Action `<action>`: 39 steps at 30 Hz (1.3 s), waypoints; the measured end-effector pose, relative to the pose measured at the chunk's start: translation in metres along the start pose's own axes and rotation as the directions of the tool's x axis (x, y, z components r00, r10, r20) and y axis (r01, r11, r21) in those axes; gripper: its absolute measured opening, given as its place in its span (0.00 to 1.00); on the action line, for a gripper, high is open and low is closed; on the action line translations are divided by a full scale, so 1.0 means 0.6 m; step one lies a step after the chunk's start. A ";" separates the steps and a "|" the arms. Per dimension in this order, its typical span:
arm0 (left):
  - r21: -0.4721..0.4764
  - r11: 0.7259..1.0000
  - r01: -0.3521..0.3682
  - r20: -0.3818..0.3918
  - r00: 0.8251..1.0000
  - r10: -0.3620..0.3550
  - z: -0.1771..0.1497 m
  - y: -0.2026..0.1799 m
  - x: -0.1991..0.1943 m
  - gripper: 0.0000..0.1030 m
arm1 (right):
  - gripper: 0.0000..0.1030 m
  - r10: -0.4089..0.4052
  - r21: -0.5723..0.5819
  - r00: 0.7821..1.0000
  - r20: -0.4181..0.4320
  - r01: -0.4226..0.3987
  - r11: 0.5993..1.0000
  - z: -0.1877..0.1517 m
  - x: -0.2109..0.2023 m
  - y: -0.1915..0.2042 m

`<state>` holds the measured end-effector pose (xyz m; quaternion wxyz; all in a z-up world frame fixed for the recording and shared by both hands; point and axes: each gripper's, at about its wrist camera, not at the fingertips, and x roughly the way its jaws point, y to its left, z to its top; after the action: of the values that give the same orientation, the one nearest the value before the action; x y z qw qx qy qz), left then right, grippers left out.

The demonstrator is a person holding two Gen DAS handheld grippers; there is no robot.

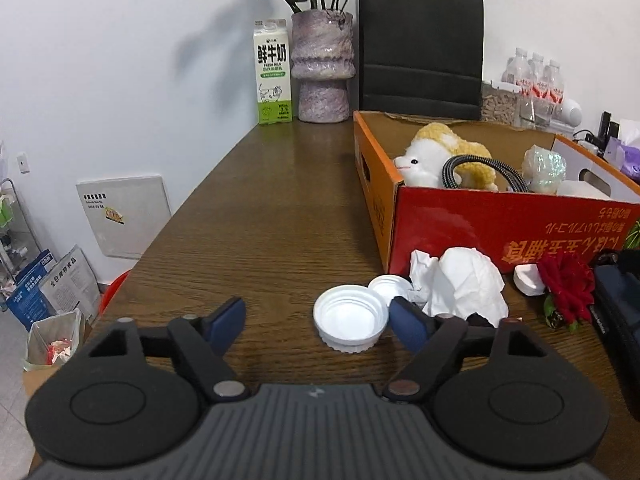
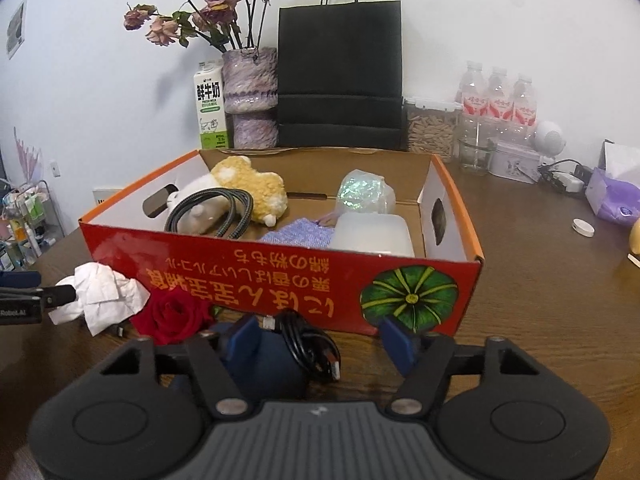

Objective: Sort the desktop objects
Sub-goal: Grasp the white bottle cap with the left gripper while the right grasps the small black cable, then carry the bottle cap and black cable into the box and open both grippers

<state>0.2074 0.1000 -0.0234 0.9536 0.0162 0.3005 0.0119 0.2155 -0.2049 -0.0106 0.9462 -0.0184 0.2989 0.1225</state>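
A red cardboard box (image 1: 480, 224) (image 2: 280, 276) stands on the wooden table and holds a plush toy (image 2: 248, 184), a coiled hose (image 2: 224, 212) and other items. In front of it lie a white lid (image 1: 350, 318), a smaller lid (image 1: 390, 286), crumpled white tissue (image 1: 464, 280) (image 2: 104, 292), a red rose (image 1: 566, 288) (image 2: 172, 316) and a dark blue pouch (image 2: 264, 360) with a black cable (image 2: 316, 348) on it. My left gripper (image 1: 318, 322) is open with the white lid between its fingers. My right gripper (image 2: 324, 342) is open around the pouch and cable.
A milk carton (image 1: 272, 72), a vase of dried flowers (image 1: 322, 68) and a black paper bag (image 1: 420, 44) stand at the back wall. Water bottles (image 2: 496, 96), a jar (image 2: 430, 128), a tin and tissue pack (image 2: 612, 196) sit at the right.
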 end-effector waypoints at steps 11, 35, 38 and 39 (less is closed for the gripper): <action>-0.025 0.998 0.060 -0.023 0.998 -0.061 0.002 -0.004 0.011 0.40 | 0.08 0.100 0.048 0.995 -0.030 -0.099 0.994 0.002 0.001 -0.004; -0.035 0.996 0.082 0.213 0.974 -0.073 0.059 -0.035 -0.090 0.40 | 0.07 0.116 0.013 0.982 0.152 -0.119 0.993 0.035 -0.094 -0.007; -0.018 0.993 0.120 0.258 0.960 -0.111 0.084 -0.058 -0.097 0.40 | 0.07 0.121 0.000 0.976 0.180 -0.123 0.992 0.056 -0.096 -0.003; -0.010 0.991 0.131 0.271 0.955 -0.124 0.092 -0.067 -0.097 0.40 | 0.07 0.122 -0.004 0.975 0.188 -0.124 0.992 0.063 -0.096 -0.002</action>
<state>0.1917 0.0565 0.0537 0.9845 -0.0149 0.1682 -0.0479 0.1916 -0.2145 0.0530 0.9608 0.0155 0.2095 0.1808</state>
